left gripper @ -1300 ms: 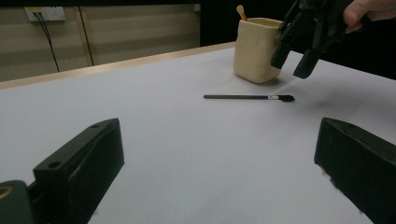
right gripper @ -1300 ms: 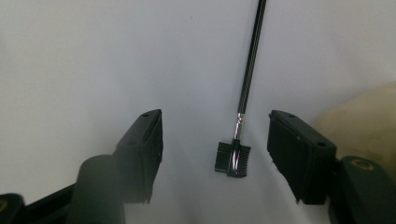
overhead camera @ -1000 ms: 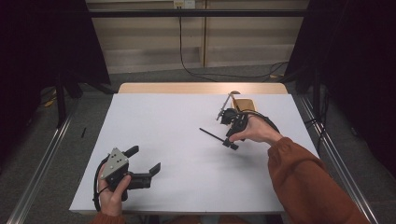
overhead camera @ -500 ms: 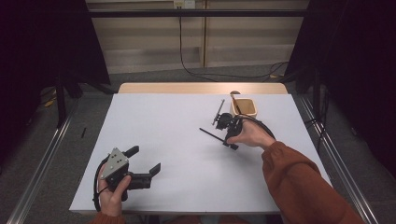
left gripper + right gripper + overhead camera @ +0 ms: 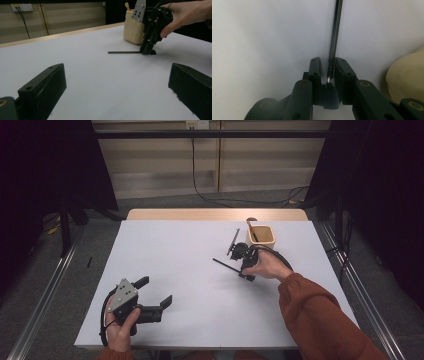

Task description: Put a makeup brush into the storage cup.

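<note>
We find most of the desk bare, with wide white space between our two tongs and along the far edge. The right tongs stand low over a thin black rod, and a cream cup sits just behind them, crowding that far right corner. The left tongs rest near the front edge, well apart from everything, with open room ahead.

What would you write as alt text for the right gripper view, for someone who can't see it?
Two black jaws of the right gripper are nearly closed around the end of a thin dark rod, which runs straight up the picture over a white table. A cream cup shows at the right edge.
</note>
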Action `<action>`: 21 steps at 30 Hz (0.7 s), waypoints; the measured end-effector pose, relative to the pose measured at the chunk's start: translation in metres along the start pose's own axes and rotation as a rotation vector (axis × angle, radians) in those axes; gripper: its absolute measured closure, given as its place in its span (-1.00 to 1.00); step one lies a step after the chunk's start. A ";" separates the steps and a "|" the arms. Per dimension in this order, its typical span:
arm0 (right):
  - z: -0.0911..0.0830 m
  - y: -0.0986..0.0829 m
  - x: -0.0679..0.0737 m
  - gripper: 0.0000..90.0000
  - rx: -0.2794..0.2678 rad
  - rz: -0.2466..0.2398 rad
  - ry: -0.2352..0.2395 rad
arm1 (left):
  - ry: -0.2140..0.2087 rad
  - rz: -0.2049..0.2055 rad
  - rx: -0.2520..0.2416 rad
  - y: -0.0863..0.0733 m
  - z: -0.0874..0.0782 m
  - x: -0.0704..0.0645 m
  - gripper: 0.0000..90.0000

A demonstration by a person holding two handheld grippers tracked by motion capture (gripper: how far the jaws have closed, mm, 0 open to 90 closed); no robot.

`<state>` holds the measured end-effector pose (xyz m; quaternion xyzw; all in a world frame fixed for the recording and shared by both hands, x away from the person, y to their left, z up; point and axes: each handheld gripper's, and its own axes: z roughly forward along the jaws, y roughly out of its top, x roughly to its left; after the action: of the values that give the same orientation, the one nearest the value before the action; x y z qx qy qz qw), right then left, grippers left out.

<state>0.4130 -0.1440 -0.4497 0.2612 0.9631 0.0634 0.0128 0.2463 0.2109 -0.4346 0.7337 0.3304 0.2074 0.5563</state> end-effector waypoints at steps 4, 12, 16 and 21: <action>0.000 0.001 0.001 0.81 0.008 -0.003 0.007 | -0.002 0.004 0.000 0.000 0.000 0.000 -0.97; 0.001 0.004 0.000 0.91 0.029 -0.010 0.033 | -0.004 0.003 -0.002 0.000 0.000 0.000 -0.97; 0.001 0.003 -0.001 0.91 0.025 -0.004 0.038 | -0.001 0.000 -0.002 0.000 0.000 0.000 -0.97; 0.001 0.002 -0.003 0.92 0.009 0.002 0.051 | -0.001 0.001 0.001 0.000 0.000 0.001 -0.97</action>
<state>0.4162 -0.1440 -0.4500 0.2605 0.9631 0.0658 -0.0131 0.2465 0.2116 -0.4349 0.7343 0.3300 0.2071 0.5558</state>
